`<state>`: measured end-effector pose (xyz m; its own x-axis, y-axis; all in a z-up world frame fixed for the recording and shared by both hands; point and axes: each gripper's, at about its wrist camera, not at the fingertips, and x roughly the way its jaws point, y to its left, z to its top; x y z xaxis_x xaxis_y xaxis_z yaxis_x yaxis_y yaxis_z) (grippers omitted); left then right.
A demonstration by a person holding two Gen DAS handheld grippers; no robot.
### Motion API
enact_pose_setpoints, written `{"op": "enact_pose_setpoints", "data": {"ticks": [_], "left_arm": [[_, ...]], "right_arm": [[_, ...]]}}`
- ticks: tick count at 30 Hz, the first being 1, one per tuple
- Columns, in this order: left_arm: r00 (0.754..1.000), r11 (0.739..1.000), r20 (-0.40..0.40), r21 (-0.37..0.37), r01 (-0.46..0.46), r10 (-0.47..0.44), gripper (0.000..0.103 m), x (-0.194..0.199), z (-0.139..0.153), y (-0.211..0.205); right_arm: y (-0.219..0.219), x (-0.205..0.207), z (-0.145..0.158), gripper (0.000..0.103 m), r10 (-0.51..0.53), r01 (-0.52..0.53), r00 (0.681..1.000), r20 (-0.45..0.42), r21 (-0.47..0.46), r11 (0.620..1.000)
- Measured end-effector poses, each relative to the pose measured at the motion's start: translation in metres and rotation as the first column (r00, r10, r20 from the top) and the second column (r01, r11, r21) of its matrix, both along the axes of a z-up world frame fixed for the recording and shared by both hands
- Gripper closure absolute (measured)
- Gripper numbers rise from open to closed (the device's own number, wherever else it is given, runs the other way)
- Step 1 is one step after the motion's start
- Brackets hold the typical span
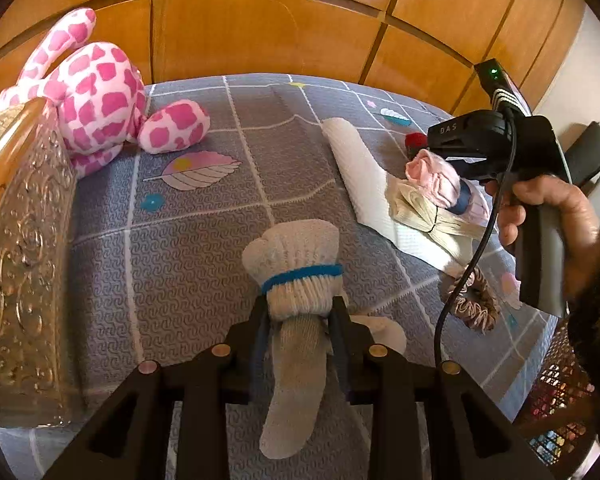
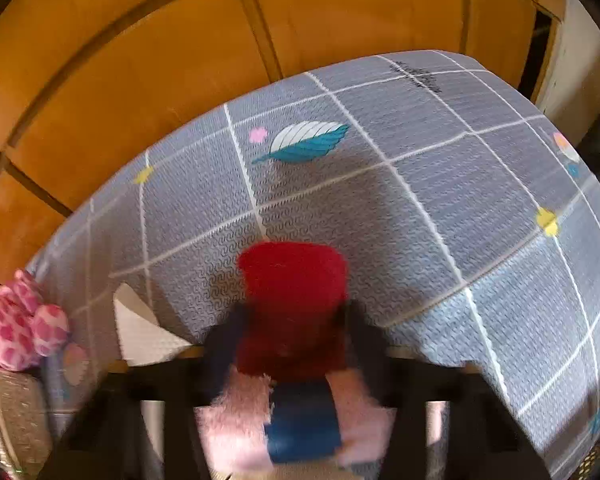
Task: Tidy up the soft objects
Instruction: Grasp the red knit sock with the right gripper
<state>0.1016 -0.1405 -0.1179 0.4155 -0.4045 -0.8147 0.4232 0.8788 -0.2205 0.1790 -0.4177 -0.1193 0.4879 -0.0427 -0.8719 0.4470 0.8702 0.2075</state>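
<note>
Left claw (image 1: pixel 300 312) grips a rolled white sock (image 1: pixel 296 276); right claw (image 2: pixel 292 320) — blurred — clamps something red (image 2: pixel 294 280) (fuzzy).

grey checked bedspread (image 1: pixel 204 236) with leaf prints, orange wooden wardrobe (image 1: pixel 260 28) far behind, embossed gold headboard (image 1: pixel 20 264) at left

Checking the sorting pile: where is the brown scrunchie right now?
In the left wrist view, the brown scrunchie lies on the grey bedspread at lower right, just below the white towel and beside the hand with the right gripper.
</note>
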Motion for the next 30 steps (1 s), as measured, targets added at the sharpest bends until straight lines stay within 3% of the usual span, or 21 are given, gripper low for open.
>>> {"op": "enact_pose_setpoints", "data": {"ticks": [3,9,14,19,24,30], "left_arm": [[1.0,1.0,-0.003,-0.004,-0.009,0.009,0.07,0.002,-0.003,0.001],[0.999,1.0,-0.046,0.004,-0.02,0.02,0.071,0.007,-0.012,-0.001],[0.999,1.0,-0.035,0.009,-0.005,0.006,0.077,0.004,-0.01,-0.002],[1.0,1.0,-0.014,0.01,-0.006,0.006,0.077,-0.004,0.004,0.007],[1.0,1.0,0.017,0.009,-0.024,0.024,0.077,-0.008,0.018,0.015],[0.997,0.999,0.068,0.003,-0.043,0.043,0.077,-0.013,0.038,0.024]], "right_arm": [[0.004,0.002,-0.003,0.077,0.028,-0.028,1.0,0.0,-0.033,0.999],[-0.002,-0.002,-0.009,0.077,0.03,-0.03,0.999,0.019,0.0,1.0],[0.008,-0.001,-0.003,0.081,0.048,-0.047,0.999,0.013,-0.078,0.996],[0.03,-0.011,0.03,0.083,0.127,-0.096,0.978,0.166,-0.187,0.978],[0.059,-0.02,0.051,0.083,0.249,-0.217,0.934,0.255,-0.147,0.965],[0.105,-0.03,0.043,0.083,0.341,-0.34,0.923,0.177,-0.042,0.94]]}}
